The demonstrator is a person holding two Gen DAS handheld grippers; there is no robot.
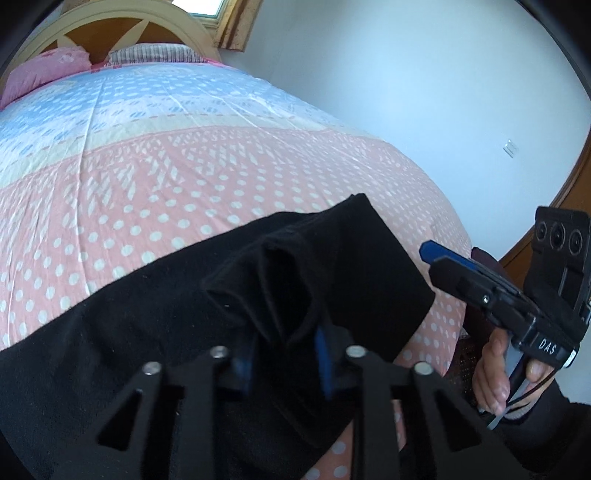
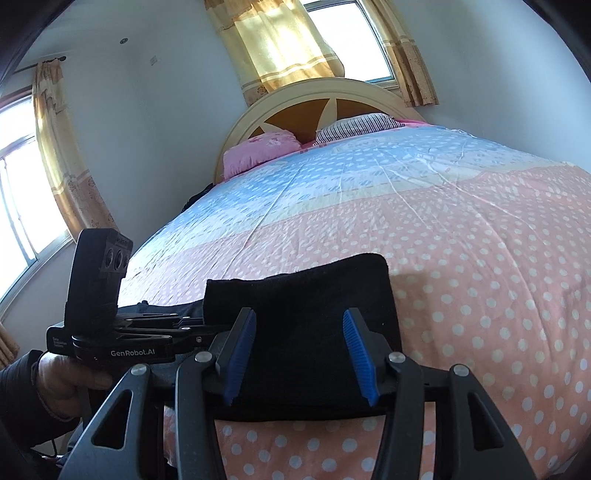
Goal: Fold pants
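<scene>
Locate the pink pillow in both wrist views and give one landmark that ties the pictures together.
Left wrist view: the pink floral fabric pillow sits at the far upper left, at the head of the bed.
Right wrist view: it lies left of centre in the upper half, beside the striped pillow.
Shared landmark: the cream arched wooden headboard right behind it.

One pair of black pants (image 2: 306,332) is lying at lower centre, two pillows (image 2: 258,151) (image 2: 354,127) are resting at upper centre, two grippers (image 2: 299,354) (image 1: 286,360) are showing, and two windows (image 2: 22,192) (image 2: 351,37) are glowing.
</scene>
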